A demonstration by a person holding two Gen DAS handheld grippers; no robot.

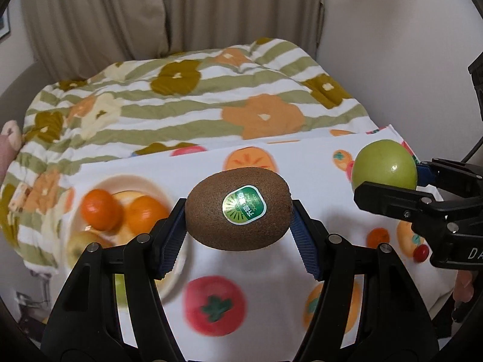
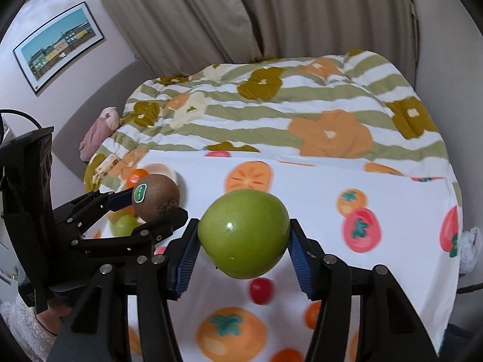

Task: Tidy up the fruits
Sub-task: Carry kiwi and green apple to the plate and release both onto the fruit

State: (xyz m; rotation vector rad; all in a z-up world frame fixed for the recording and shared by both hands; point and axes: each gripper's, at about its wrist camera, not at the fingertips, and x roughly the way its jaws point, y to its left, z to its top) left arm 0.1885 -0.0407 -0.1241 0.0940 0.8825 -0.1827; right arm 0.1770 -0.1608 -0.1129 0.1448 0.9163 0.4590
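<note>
Over fruit-print cloth [image 1: 271, 271], left gripper [image 1: 238, 214] pinches fuzzy oval kiwi [image 1: 238, 211].

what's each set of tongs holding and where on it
Left tongs clamp the kiwi across its two ends; right tongs clamp the green apple across its sides.

Beige curtains [image 2: 271, 15] are hanging in heavy folds behind a bed [image 1: 187, 102], which is lying under a quilt of green stripes and orange and olive flowers. A framed picture [image 2: 59, 45] of coloured buildings is hanging on the pale wall [image 2: 36, 6] at left.
</note>
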